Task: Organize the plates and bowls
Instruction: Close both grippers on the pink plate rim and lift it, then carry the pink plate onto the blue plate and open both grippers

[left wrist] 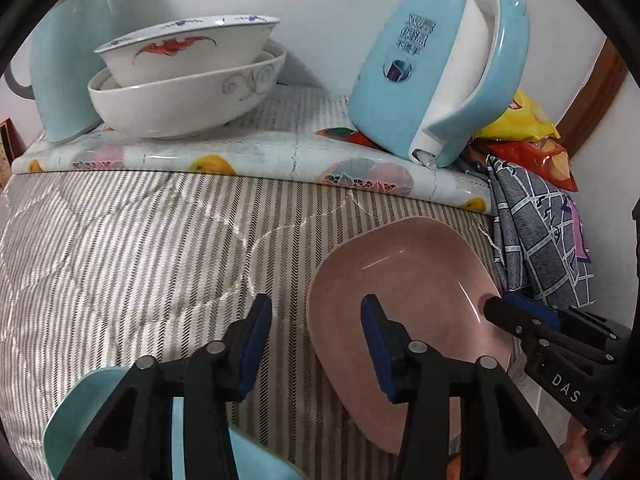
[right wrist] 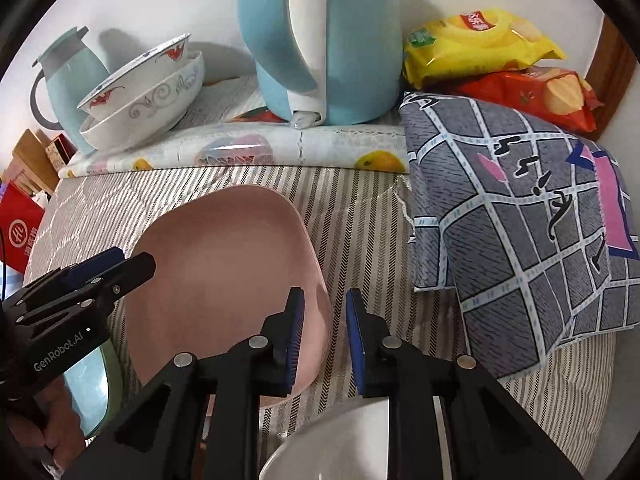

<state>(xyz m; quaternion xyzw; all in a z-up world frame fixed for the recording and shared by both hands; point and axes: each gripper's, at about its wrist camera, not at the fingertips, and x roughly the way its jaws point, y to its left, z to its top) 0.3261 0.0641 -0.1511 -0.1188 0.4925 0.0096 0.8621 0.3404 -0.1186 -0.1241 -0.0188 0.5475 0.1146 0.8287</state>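
Note:
A pink squarish plate (left wrist: 404, 292) lies on the striped cloth; it also shows in the right wrist view (right wrist: 224, 276). My left gripper (left wrist: 316, 332) is open, its right finger over the plate's left part. My right gripper (right wrist: 324, 328) is open, its jaws astride the plate's right rim. Two white bowls are nested on the raised board: a bat-patterned bowl (left wrist: 188, 48) inside a scroll-patterned bowl (left wrist: 184, 100); they also show in the right wrist view (right wrist: 148, 92). A light blue plate (left wrist: 80, 412) lies under my left gripper. A white dish (right wrist: 336, 444) lies under my right gripper.
A blue kettle (left wrist: 436, 68) and a pale blue jug (left wrist: 68, 64) stand on the fruit-patterned board (left wrist: 248, 160). A grey patterned cloth (right wrist: 520, 232) and snack bags (right wrist: 480, 40) lie at the right. A red box (right wrist: 16, 236) is at the left edge.

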